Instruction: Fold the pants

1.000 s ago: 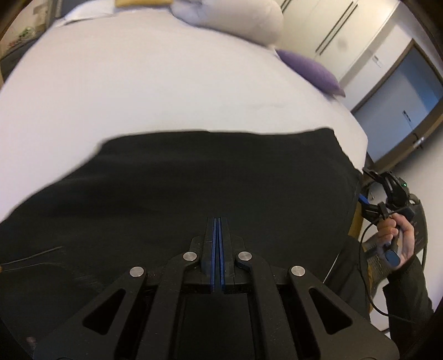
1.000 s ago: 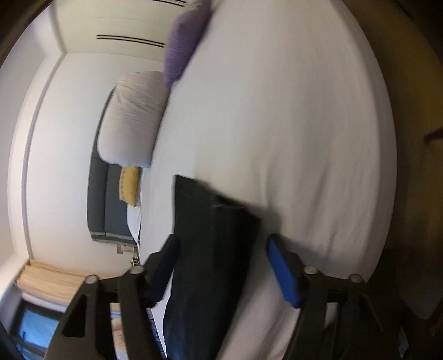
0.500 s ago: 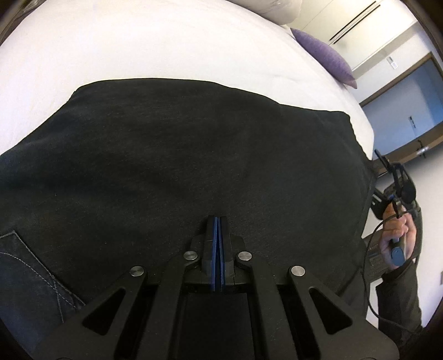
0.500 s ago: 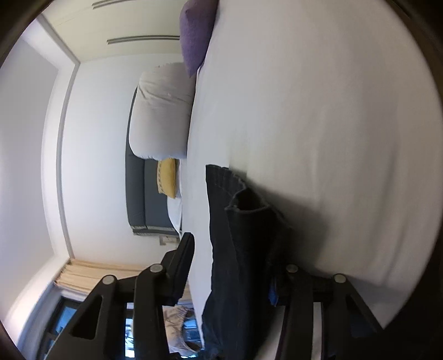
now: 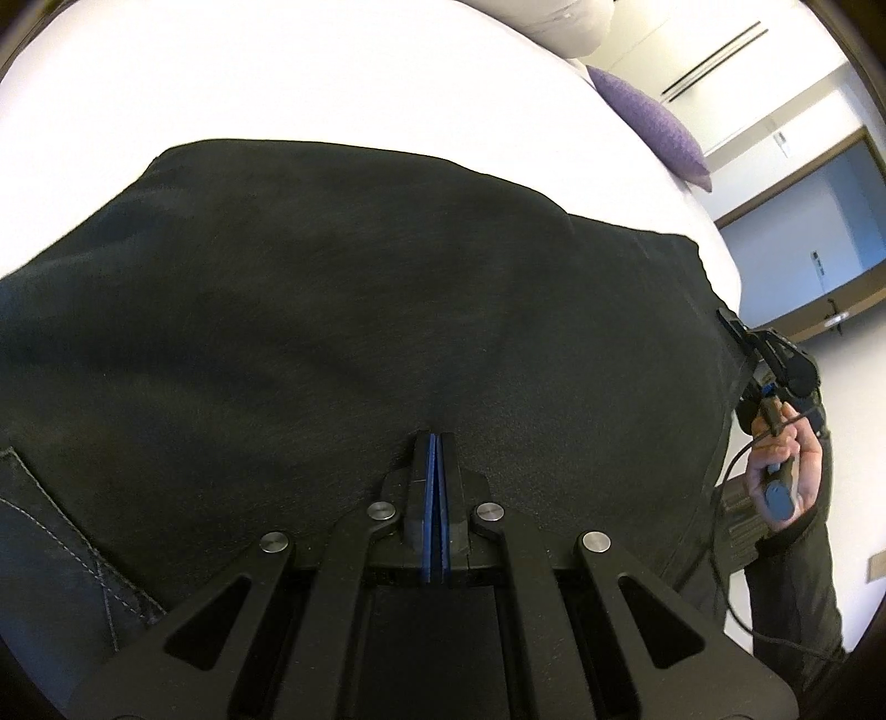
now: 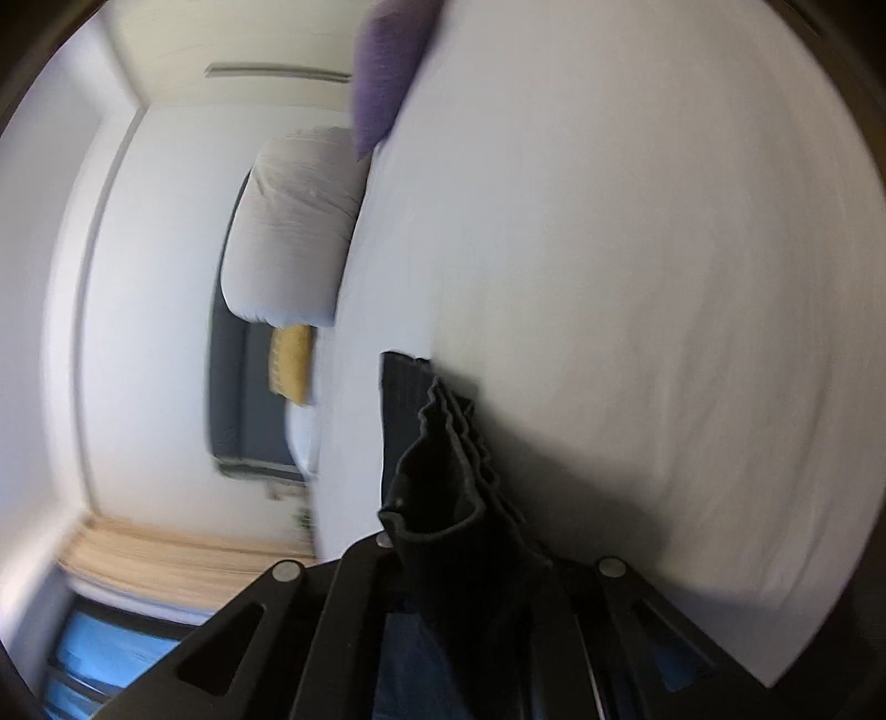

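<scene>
A white bed [image 5: 310, 83] fills most of both views, in a pale-walled room with a blue-grey door [image 5: 803, 232] at the right edge of the left wrist view. A purple cushion [image 5: 653, 124] lies at the bed's far edge in the upper right of that frame, beside a white pillow [image 5: 570, 22] at the top. In the right wrist view the same purple cushion [image 6: 387, 77] sits at the top centre, the white pillow [image 6: 293, 232] left of centre, and below it a yellow cushion [image 6: 290, 360] rests against a dark grey piece of furniture [image 6: 232, 399].

The black pants [image 5: 360, 310] lie spread across the bed, covering the middle and lower left of the left wrist frame, with a stitched pocket [image 5: 50, 531] at the lower left. The left claw [image 5: 434, 443] is pressed together, its blue pads meeting, with its tip down at the fabric; whether any cloth is caught between the pads cannot be told.

At the right edge of that frame a hand [image 5: 786, 471] in a dark sleeve [image 5: 792, 598] grips the handle of the right claw [image 5: 742, 338], which reaches to the pants' edge. In the right wrist view, blurred, the right claw [image 6: 459, 554] is pinching a bunched fold of the pants [image 6: 443, 498], lifted clear of the sheet, its layered edge standing up in the lower centre.
</scene>
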Motion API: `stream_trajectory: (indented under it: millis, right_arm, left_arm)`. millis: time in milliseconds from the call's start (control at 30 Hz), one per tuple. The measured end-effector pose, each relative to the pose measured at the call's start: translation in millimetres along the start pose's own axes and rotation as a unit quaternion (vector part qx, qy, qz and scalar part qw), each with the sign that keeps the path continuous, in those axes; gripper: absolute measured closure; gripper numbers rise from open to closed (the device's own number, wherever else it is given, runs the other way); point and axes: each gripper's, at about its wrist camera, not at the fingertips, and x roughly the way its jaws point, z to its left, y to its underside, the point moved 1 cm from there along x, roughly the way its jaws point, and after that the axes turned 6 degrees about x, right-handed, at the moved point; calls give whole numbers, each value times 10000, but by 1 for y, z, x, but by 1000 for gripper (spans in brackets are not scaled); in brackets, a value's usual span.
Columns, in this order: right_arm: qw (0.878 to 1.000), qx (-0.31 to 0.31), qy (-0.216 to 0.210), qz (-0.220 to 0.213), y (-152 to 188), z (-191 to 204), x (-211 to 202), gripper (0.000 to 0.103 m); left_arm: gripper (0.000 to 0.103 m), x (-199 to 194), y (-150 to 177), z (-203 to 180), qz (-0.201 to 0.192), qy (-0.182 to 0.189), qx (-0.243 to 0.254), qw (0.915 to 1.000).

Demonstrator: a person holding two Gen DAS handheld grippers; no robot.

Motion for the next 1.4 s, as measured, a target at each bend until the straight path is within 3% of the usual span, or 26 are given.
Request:
stream_trajectory:
  millis: [67,167,233,300,367,400,433,567,667,733,800,867,1033,1100,1167,1233,1300,1333,1400]
  right_arm:
    - [9953,-932,254,113,22,45,3,98]
    - [9581,-2759,662,398,95,115,7,98]
    - [9200,-3769,889,600,155,142,11,98]
    - [8713,-4708,1121,816,220,154,25,98]
    - [8340,-5217,1421,1100,260,146,47,98]
    - [8066,-5510,1793,1170,280,135,65,98]
    - [7931,-5620,2021,1200,289,125,77,97]
    - [7985,-5557,2064,1048,291,121,77,97]
    - [7946,-5676,1972,870,293,132,65,97]
    - [7857,-5836,1915,741,301,141,55,97]
    - [7734,-6016,1884,665,313,149,52,97]
    - [7644,-6152,1831,608,328,153,45,97]
    - [7198,-6721,1664,500,370,161,40,97]
    - [7009,-6939,1576,488,387,161,38,97]
    - [6840,-7118,1519,487,400,161,38,97]
    - [6678,-7285,1443,497,413,159,39,97]
    - [6564,-7400,1372,517,423,160,40,97]
    - [6528,-7436,1342,535,427,160,41,97]
    - [6434,-7525,1270,604,435,161,44,97]
  left_arm:
    - [102,-1,1,5,-32,119,-103,9999]
    - [102,-7,3,15,-103,265,-202,9994]
    - [102,-16,6,18,-231,344,-294,9987]
    - [102,-24,11,21,-312,361,-441,9979]
    - [102,-30,14,25,-342,417,-529,9971]
    - [102,-33,17,29,-343,483,-612,9964]
    - [102,-35,19,36,-361,599,-763,9946]
    - [98,-45,24,51,-406,864,-1099,9893]
    - [72,-48,23,61,-465,1268,-1448,9802]
    - [39,-51,21,64,-586,1625,-1641,9712]
    - [23,-57,15,65,-694,1803,-1710,9661]
    - [19,-59,9,68,-716,1881,-1754,9637]
    - [18,-55,-8,85,-453,2064,-2016,9564]
    - [18,-56,-12,90,-357,2080,-1992,9570]
    - [25,-61,-15,94,-316,1994,-1905,9607]
    - [74,-67,-17,100,-237,1876,-1791,9655]
    - [82,-75,-18,110,-169,1672,-1700,9710]
    - [92,-79,-18,114,-172,1605,-1631,9733]
    - [94,-88,-15,119,-156,1416,-1496,9784]
